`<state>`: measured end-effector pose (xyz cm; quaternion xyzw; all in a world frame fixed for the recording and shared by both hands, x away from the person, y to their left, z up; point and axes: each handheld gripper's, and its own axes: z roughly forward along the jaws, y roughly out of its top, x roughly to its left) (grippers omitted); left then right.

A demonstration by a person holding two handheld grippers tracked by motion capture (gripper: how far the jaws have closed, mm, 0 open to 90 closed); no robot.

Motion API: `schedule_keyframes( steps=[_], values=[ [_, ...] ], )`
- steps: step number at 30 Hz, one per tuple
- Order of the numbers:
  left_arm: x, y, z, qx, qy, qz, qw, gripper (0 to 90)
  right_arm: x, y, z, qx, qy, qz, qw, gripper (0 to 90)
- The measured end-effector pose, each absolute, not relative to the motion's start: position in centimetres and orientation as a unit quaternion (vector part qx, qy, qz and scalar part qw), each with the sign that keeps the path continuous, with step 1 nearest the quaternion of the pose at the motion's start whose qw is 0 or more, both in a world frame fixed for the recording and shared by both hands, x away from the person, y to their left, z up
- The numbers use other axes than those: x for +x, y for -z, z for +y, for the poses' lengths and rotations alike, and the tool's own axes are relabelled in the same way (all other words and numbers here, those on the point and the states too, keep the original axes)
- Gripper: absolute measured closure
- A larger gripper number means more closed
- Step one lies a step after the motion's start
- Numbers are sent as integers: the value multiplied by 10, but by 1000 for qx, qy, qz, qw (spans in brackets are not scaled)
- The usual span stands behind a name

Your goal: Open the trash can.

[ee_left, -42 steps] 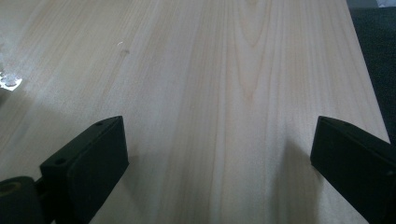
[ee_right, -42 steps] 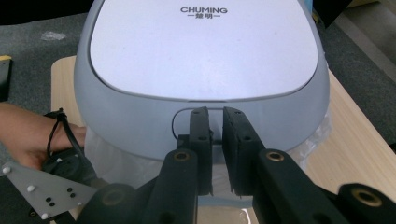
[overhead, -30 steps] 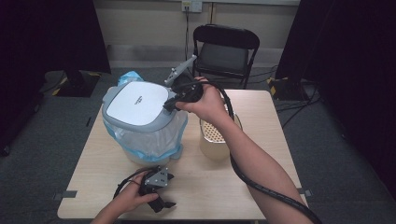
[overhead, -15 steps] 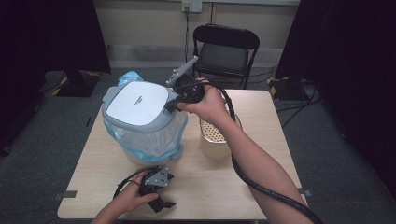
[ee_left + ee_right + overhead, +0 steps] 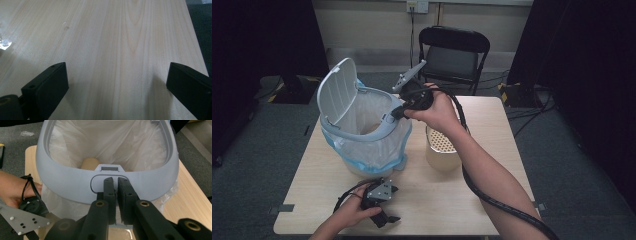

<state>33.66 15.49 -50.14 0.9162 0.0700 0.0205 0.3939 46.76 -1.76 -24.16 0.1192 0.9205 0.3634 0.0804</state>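
**Bin lid stands open as closed fingers press its front button**

The right gripper (image 5: 393, 114) meets the front of a grey bin (image 5: 362, 131) on the bench (image 5: 472, 200), its two black fingers (image 5: 109, 192) drawn together with only a thin slit between them and nothing held. Seen from the right gripper view, their tips rest against the oval push button (image 5: 100, 183) on the bin's rim, directly ahead of the fingers. Beyond the fingertips the bin gapes open, lined with a white plastic bag (image 5: 110, 142), with a tan rounded object (image 5: 90, 163) lying at the bottom. In the high view the lid (image 5: 337, 90) stands upright on the far side of the bin from the fingers. A cream perforated container (image 5: 443, 150) sits just beside the bin, below the right forearm. Near the bench's front edge, well apart from the bin, the left gripper (image 5: 384, 212) lies low in the person's hand; the left gripper view shows its fingers (image 5: 50, 82) spread wide over bare wood, gripping nothing.
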Motion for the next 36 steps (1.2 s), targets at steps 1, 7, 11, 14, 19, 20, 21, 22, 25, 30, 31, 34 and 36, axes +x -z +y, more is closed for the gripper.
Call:
schedule_keyframes(
  steps=[1, 7, 11, 14, 19, 20, 21, 22, 25, 30, 31, 34, 36],
  values=[
    [336, 501, 155, 917, -21, 71, 393, 33, 467, 242, -18, 120, -364, 920, 81, 835],
    [337, 502, 155, 916, -21, 69, 395, 32, 464, 244, -30, 130, -383, 912, 77, 656],
    [337, 502, 155, 916, -21, 69, 396, 32, 461, 246, -41, 146, -389, 906, 77, 533],
    [337, 502, 155, 916, -21, 69, 396, 32, 459, 248, -52, 158, -396, 901, 80, 452],
    [337, 502, 155, 916, -24, 67, 395, 32, 456, 254, -69, 179, -401, 895, 80, 353],
    [337, 502, 155, 916, -24, 67, 395, 32, 456, 254, -69, 179, -401, 895, 80, 353],
    [337, 502, 155, 916, -24, 67, 395, 32, 455, 259, -75, 185, -401, 893, 79, 334],
    [337, 502, 155, 916, -24, 67, 395, 32, 454, 261, -77, 189, -401, 893, 79, 319],
    [337, 502, 155, 916, -24, 67, 395, 32, 453, 266, -84, 197, -401, 891, 79, 273],
    [337, 502, 155, 916, -24, 67, 395, 32, 449, 271, -97, 207, -408, 886, 80, 233],
    [337, 502, 155, 916, -24, 67, 395, 32, 449, 271, -97, 207, -408, 886, 80, 233],
    [337, 502, 155, 916, -24, 67, 395, 32, 447, 275, -105, 210, -406, 886, 83, 210],
    [337, 502, 155, 916, -24, 67, 395, 32, 445, 277, -108, 212, -408, 884, 83, 194]
  ],
)
